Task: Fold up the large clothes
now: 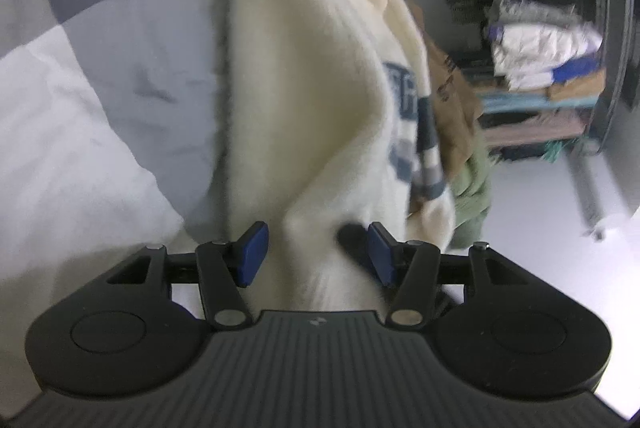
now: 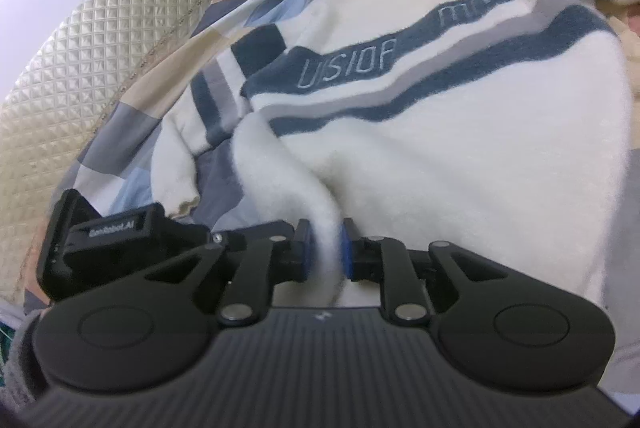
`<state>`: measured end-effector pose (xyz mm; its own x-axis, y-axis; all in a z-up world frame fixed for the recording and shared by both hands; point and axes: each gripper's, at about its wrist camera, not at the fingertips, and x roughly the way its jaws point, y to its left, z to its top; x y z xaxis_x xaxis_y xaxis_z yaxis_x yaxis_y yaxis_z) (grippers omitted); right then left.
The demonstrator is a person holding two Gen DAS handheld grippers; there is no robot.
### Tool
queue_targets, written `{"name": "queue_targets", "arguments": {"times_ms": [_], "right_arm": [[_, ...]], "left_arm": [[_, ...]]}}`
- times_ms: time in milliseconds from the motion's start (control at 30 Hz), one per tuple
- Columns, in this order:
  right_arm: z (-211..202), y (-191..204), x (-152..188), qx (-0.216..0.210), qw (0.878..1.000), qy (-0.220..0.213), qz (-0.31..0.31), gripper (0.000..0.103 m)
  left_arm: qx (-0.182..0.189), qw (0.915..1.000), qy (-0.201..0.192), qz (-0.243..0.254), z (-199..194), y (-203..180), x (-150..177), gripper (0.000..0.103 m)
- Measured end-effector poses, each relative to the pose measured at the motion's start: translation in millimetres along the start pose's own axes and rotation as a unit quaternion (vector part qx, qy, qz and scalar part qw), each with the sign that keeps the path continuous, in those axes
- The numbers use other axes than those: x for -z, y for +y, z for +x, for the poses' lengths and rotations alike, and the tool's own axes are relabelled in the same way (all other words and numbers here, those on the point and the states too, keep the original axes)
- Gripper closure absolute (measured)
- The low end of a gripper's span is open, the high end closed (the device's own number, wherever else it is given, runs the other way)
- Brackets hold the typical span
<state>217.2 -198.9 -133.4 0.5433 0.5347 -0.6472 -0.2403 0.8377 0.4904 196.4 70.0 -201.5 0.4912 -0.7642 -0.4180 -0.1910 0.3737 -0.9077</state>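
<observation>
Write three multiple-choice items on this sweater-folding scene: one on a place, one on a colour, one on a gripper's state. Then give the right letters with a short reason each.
1. Where does the sweater lie?
A. on a patchwork bedcover
B. on a wooden floor
C. in a basket

2. What colour is the band on the sweater that carries the lettering?
A. red
B. dark blue
C. green

3. How does the right gripper stand?
A. wide open, nothing between its pads
B. shut on a fold of the sweater
C. shut on a hanger

Answers:
1 A: the checked bedcover shows under and beside the sweater in the right wrist view.
2 B: the letters sit on a dark blue stripe across the cream knit.
3 B: the blue pads press a ridge of cream fabric between them.
</observation>
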Motion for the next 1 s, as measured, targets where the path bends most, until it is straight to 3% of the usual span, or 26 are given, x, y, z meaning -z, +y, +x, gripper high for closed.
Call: {"name": "queue_targets", "arguments": {"times_ms": [100,233,300,367,467,567,667,800,900,1000], "right_arm": [[-12.8,1.3,2.1,0.005,1.000,-0.008,-0.005,0.081],[-32.7,-3.4,3.1,0.019,0.999,-0.035,-0.001,0.079],[-40.3,-8.4,2.8,0.030,0.998,-0.046,0.004,0.080],[-42.3,-12.4,0.6,0.038,0.998,-0.052,0.012,0.081],[-46.4,-13.3,-1.9,0.052,0.997,-0.060,0.008,0.080],[-53.5,-3.4,-1.0,0.057,0.995,-0.072,-0.036,0.078],[-54.5,7.7,1.5,0.069,0.992,-0.077,-0.073,0.078],[-55.5,9.7,2.8,0.080,0.990,-0.077,-0.086,0.078],[-55.6,4.0,5.2,0.120,0.987,-0.063,-0.090,0.081],[-55.1,-5.4,5.1,0.119,0.989,-0.052,-0.065,0.081]], "left_arm": [[0.015,0.9998,0.001,-0.009,0.4,-0.5,2.0,0.043],[-0.036,0.9989,0.011,0.027,6.7,-8.6,3.1,0.044],[-0.049,0.9982,0.006,0.034,7.0,-11.4,4.9,0.054],[-0.061,0.9966,-0.007,0.056,-1.4,-20.2,6.5,0.087],[-0.054,0.9934,-0.031,0.097,-26.2,-40.7,13.3,0.092],[-0.052,0.9874,-0.065,0.134,-60.9,-62.3,20.3,0.094],[-0.090,0.9779,-0.088,0.167,-93.9,-78.1,29.6,0.094],[-0.171,0.9651,-0.091,0.176,-115.4,-83.0,37.1,0.094],[-0.239,0.9566,-0.081,0.146,-116.7,-70.1,35.6,0.094],[-0.283,0.9504,-0.066,0.112,-111.9,-46.8,32.5,0.094]]}}
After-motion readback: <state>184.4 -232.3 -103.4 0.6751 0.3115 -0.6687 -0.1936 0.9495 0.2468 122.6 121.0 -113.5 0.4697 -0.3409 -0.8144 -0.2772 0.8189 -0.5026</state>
